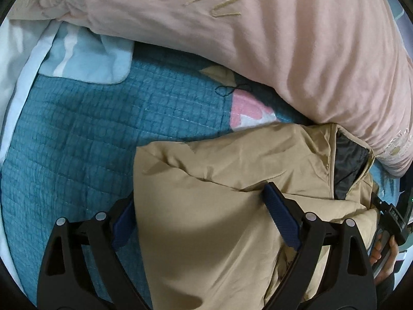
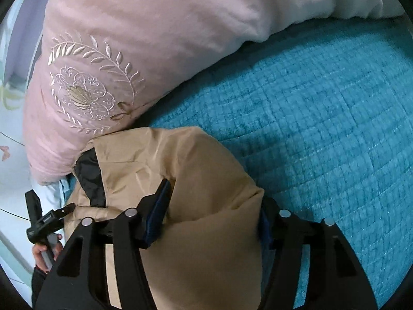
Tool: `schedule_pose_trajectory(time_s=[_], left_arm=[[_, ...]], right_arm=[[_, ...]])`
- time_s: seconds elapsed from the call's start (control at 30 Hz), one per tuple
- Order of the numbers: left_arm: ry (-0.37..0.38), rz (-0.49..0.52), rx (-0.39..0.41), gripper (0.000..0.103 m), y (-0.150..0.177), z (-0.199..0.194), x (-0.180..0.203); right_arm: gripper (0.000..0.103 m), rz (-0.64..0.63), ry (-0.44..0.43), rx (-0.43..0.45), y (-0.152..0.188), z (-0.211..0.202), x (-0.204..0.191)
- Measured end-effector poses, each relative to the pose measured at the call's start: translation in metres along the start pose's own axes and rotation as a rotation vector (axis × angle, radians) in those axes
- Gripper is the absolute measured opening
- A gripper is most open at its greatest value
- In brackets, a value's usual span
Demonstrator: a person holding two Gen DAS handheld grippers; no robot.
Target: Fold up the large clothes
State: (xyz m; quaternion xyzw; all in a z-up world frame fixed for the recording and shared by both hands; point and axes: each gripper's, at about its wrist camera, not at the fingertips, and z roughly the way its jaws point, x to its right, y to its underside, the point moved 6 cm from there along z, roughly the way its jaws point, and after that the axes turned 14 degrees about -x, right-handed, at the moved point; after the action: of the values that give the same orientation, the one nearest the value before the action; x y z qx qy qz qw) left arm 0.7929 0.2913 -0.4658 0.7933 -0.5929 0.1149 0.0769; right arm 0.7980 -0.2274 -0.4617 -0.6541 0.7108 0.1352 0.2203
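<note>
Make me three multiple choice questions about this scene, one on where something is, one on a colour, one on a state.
1. Where does the pink embroidered duvet lie relative to the tan padded jacket?
A. Beyond it
B. Under it
C. Inside it

2. What colour is the quilted bedspread?
A. Red
B. Teal
C. Black

3. How is the left tool set?
A. Shut on nothing
B. Spread apart around jacket fabric
C. Clamped on the duvet

Answers: 1 A, the duvet curves past the jacket's far edge. 2 B, teal grid shows in both views. 3 B, its blue pads sit wide apart with tan fabric bulging between.
</note>
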Motion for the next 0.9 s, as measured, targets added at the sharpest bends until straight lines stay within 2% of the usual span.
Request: schedule_pose_trajectory(time_s=[0.1,0.2,0.3,0.33,0.37,0.43,0.53,0.77,0.9], left_arm=[[-0.010,0.014,0.007,0.087,-0.001,0.000,0.002],[-0.029,0.023,0.013,0.078,-0.005,-0.001,0.011],[-0.050,0.048,0.020,0.060,0.000,-0.009,0.012],[-0.041,0.069,0.015,0.046,0.001,-0.010,0.017],[-0.045,0.085,0.010,0.044,0.004,-0.012,0.019],[-0.068,0.125,0.019,0.025,0.009,-0.015,0.027],[-0.064,0.151,0.054,0.019,0.015,-0.029,0.037],[-0.033,0.249,0.164,0.018,0.052,-0.078,0.060],[0.013,0.270,0.227,0.018,0.077,-0.105,0.054]], right_arm=[[0.042,-0.013,0.030,0.004,0.001,0.000,0.000],[0.027,-0.038,0.056,0.011,0.003,-0.002,-0.001],[0.018,-0.072,0.075,0.032,0.009,-0.010,-0.003],[0.015,-0.087,0.075,0.037,0.010,-0.012,-0.006],[0.014,-0.102,0.076,0.046,0.012,-0.015,-0.011],[0.014,-0.127,0.079,0.065,0.017,-0.019,-0.022],[0.013,-0.150,0.070,0.097,0.025,-0.027,-0.038],[0.012,-0.194,0.032,0.157,0.043,-0.064,-0.053],[0.012,-0.202,0.002,0.186,0.062,-0.091,-0.055]])
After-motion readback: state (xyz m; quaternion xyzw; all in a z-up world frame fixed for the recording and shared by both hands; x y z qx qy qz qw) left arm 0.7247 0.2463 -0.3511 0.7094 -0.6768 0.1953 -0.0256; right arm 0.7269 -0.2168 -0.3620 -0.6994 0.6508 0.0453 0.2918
